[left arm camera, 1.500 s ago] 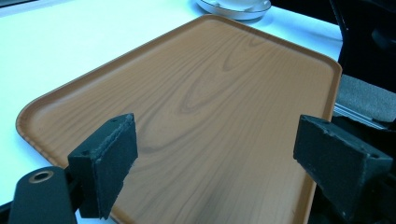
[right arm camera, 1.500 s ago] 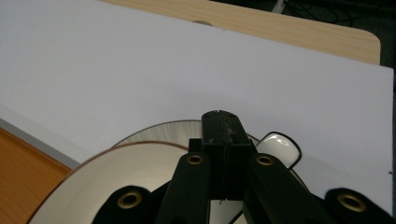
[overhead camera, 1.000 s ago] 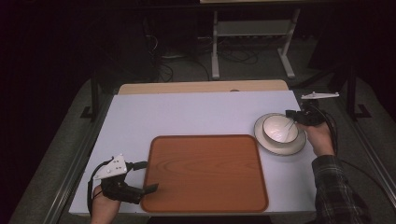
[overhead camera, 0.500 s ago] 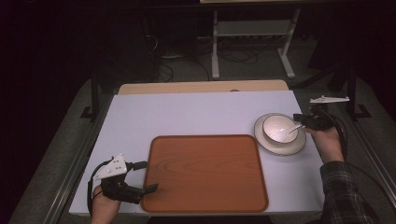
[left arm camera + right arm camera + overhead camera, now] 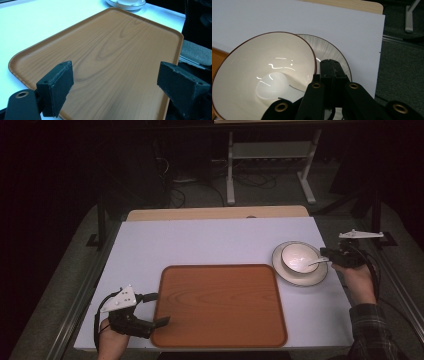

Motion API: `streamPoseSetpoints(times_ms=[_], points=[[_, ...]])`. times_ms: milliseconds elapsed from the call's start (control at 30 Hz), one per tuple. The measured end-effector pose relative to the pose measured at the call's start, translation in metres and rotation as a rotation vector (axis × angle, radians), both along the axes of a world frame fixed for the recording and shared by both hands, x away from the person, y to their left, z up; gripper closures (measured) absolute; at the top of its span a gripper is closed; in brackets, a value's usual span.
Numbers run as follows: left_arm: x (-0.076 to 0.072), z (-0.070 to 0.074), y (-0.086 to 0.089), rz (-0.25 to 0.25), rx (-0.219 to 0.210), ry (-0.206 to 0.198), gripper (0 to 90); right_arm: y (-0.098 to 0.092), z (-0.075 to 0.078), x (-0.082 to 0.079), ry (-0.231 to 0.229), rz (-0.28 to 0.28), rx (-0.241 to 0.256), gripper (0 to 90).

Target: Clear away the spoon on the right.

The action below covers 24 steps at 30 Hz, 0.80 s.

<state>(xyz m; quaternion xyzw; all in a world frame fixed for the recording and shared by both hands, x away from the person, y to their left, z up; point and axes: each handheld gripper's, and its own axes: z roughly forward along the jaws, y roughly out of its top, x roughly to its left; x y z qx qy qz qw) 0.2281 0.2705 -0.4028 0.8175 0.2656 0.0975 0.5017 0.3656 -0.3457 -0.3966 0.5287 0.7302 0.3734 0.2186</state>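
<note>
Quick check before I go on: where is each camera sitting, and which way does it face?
High view: above the person's side, facing forward and down on the table; forearms and both hand-held grippers show.
Left gripper view: on the left hand-held gripper, looking across the tray; its open jaws show.
Right gripper view: on the right hand-held gripper, looking into the bowl on the plate.
All views share the plate.
</note>
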Motion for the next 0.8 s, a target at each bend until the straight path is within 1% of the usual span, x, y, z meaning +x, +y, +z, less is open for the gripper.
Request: streamPoseSetpoints(times_ms=[100,133,167,200,233,267,300,333,367,400,433,467,500,533,567,600,633,667,767,800], points=[[0.0,0.0,0.0,-0.003,0.003,0.0,13.3,0.0,0.001,-0.004,-0.013,-0.006,-0.007,88.8],[0.0,0.0,0.0,-0.004,0.004,0.001,13.3,0.0,0.005,-0.008,-0.029,-0.021,-0.019,86.4],[0.0,0.0,0.0,-0.004,0.004,0.001,13.3,0.0,0.005,-0.008,-0.029,-0.021,-0.019,86.4],[0.0,0.0,0.0,-0.003,0.003,0.001,13.3,0.001,0.011,-0.014,-0.062,-0.036,-0.016,79.7],[0.0,0.0,0.0,-0.003,0.003,0.001,13.3,0.001,0.011,-0.014,-0.062,-0.036,-0.016,79.7],[0.001,0.0,0.0,-0.004,0.003,0.001,13.3,0.004,0.017,-0.02,-0.086,-0.037,-0.021,69.4],[0.001,0.0,0.0,-0.004,0.003,0.001,13.2,0.004,0.017,-0.02,-0.086,-0.037,-0.021,69.4],[0.0,0.0,-0.001,-0.006,0.003,0.0,13.3,0.008,0.021,-0.025,-0.102,-0.035,-0.027,57.8],[0.0,0.0,-0.001,-0.006,0.003,0.0,13.3,0.008,0.021,-0.025,-0.102,-0.035,-0.027,57.8],[0.0,0.0,-0.001,-0.007,0.008,0.0,13.3,0.012,0.024,-0.031,-0.122,-0.036,-0.058,46.7],[0.0,0.0,-0.001,-0.007,0.008,0.0,13.3,0.012,0.024,-0.031,-0.122,-0.036,-0.058,46.7],[0.0,0.0,-0.002,-0.009,0.009,-0.001,13.3,0.014,0.026,-0.036,-0.127,-0.05,-0.038,40.5],[0.0,0.0,-0.002,-0.011,0.008,-0.002,13.3,0.014,0.026,-0.036,-0.127,-0.05,-0.038,40.5],[0.0,0.0,-0.002,-0.011,0.01,-0.003,13.3,0.015,0.026,-0.041,-0.123,-0.052,-0.016,35.1],[0.0,0.0,-0.002,-0.011,0.01,-0.003,13.3,0.015,0.026,-0.041,-0.123,-0.052,-0.016,35.1],[0.0,0.0,-0.002,-0.01,0.008,-0.001,13.3,0.016,0.024,-0.046,-0.14,-0.069,0.012,29.5],[0.0,0.0,-0.002,-0.01,0.008,-0.001,13.3,0.016,0.024,-0.046,-0.14,-0.069,0.012,29.5],[0.0,0.0,-0.002,-0.009,0.007,-0.001,13.3,0.018,0.021,-0.052,-0.162,-0.089,0.024,26.0],[0.0,0.0,-0.001,-0.009,0.007,-0.002,13.3,0.017,0.015,-0.058,-0.17,-0.11,0.045,23.3],[0.0,0.0,-0.001,-0.01,0.007,-0.002,13.3,0.017,0.014,-0.059,-0.171,-0.125,0.058,22.2]])
